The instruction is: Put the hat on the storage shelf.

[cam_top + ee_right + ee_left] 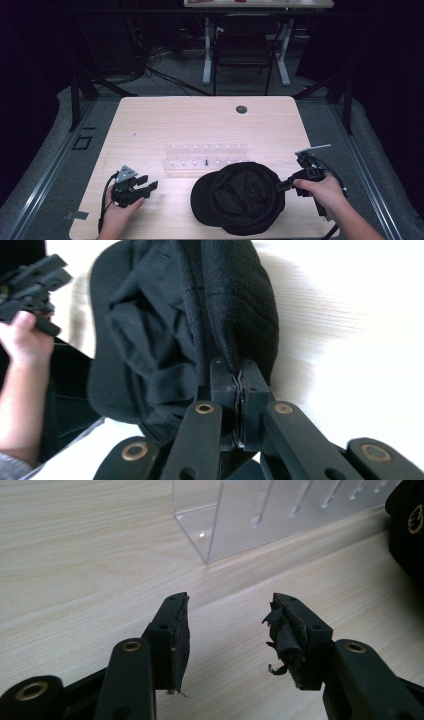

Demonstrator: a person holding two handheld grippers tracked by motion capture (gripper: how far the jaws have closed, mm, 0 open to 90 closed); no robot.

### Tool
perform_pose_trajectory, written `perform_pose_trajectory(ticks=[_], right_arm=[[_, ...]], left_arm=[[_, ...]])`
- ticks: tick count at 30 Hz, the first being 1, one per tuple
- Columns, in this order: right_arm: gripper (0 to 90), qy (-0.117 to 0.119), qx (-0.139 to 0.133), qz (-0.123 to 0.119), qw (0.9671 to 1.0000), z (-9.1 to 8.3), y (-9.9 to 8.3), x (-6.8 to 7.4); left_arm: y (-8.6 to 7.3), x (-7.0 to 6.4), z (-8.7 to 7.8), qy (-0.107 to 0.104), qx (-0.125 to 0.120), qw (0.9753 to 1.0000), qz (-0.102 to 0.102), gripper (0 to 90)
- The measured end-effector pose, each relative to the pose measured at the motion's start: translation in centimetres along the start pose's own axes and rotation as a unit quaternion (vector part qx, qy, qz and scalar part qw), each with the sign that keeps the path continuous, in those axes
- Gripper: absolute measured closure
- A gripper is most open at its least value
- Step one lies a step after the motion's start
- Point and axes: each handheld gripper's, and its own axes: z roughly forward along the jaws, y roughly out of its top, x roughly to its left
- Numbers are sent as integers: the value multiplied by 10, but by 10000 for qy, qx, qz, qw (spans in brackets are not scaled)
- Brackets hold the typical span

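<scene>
Black fabric is bunched between the jaws of your right gripper (284, 186), which are clenched on the edge of the cap (240, 197). The right gripper view shows the cloth pinched flat between the pads. The cap lies crown down on the tabletop (150, 120) near its front edge, with the brim toward your left and the hollow inside facing up. Gripping the rim at the cap's right side looks like a way to lift or drag it without crushing the crown. Your left gripper (145, 186) rests well apart from the cap, at the front left, jaws spread and holding nothing, pointed toward the clear acrylic rack (205, 157) just behind the cap. It seems parked there, ready to steady the brim if needed.
</scene>
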Motion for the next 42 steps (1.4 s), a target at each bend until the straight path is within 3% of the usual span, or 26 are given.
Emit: perform_pose_trajectory(ticks=[5, 10, 23, 24, 25, 28, 33, 34, 39, 42], right_arm=[[881, 137, -55, 43, 9999, -5, 0, 9], [882, 350, -33, -115, 9993, -13, 1, 19], [882, 754, -134, -244, 9968, -22, 7, 44], [882, 822, -252, -153, 9962, -21, 7, 46], [882, 850, -152, -270, 9959, -23, 8, 46], [883, 962, -130, -242, 9950, -26, 9, 50], [883, 1257, -314, -205, 9914, -29, 10, 57], [883, 1273, -218, -295, 9912, -30, 10, 58], [883, 1333, -235, -378, 9901, -32, 10, 63], [884, 1480, -287, -430, 9876, -34, 10, 68]], left_arm=[[0, 1, -1, -8, 67, 10000, 19, 502], [0, 0, 0, -4, 25, 10000, 13, 502], [0, 0, 0, 11, 1, 10000, 18, 502], [0, 0, 0, 14, 0, 10000, 14, 502], [0, 0, 0, 4, 31, 10000, 15, 502], [1, 1, -1, 1, 63, 10000, 28, 502], [0, 0, 0, 30, 7, 10000, 10, 502], [0, 0, 0, 16, 3, 10000, 10, 502], [1, 1, -1, 18, 62, 10000, 35, 502], [0, 1, 0, 13, 26, 10000, 12, 502]])
